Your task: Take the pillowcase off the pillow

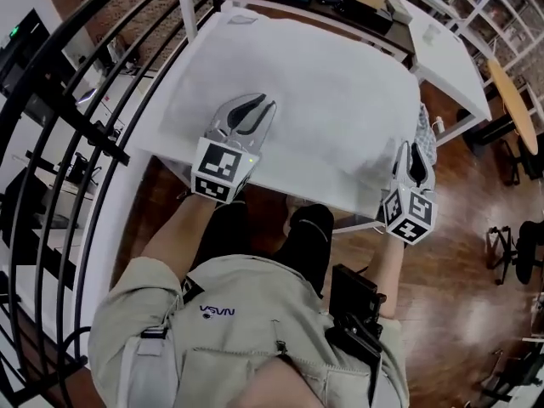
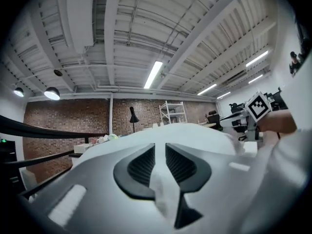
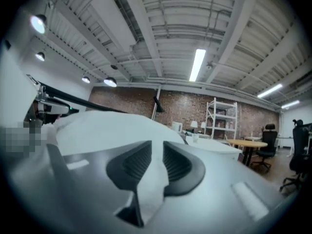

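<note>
Past the person's jacket (image 1: 255,330), the pillowcase (image 1: 314,92) is spread on the desk (image 1: 446,53). Its near edge is pinched by the fingers of the left gripper (image 1: 262,104), its right corner by the fingers of the right gripper (image 1: 415,149).

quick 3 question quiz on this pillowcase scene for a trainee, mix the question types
1. True or false: the left hand-held gripper has white fabric of the pillowcase pinched between its jaws.
2. Where does the right hand-held gripper grip the pillowcase? A: near right corner. B: far left corner. C: the middle.
3. Fill in: the pillowcase lies on a white ____.
Key: 1 true; 2 A; 3 table.
</note>
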A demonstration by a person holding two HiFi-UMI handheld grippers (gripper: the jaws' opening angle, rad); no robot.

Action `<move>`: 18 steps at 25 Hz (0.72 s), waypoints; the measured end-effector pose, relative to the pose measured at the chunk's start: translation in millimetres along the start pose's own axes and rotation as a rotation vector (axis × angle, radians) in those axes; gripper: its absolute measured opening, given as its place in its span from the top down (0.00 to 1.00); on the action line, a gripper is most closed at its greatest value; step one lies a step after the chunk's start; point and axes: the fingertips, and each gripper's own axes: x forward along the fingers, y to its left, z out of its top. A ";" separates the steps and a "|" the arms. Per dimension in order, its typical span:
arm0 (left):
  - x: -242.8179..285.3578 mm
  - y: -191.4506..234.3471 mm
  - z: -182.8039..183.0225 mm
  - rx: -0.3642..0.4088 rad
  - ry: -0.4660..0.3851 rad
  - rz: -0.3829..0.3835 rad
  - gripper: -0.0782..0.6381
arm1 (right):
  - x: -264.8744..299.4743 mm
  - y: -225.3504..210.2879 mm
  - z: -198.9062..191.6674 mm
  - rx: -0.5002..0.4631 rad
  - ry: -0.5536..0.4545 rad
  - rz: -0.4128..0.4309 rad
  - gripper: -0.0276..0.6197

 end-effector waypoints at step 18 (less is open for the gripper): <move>-178.6 -85.3 -34.0 -0.016 0.001 0.128 0.88 | -203.8 67.8 -38.7 0.094 -0.051 0.034 0.95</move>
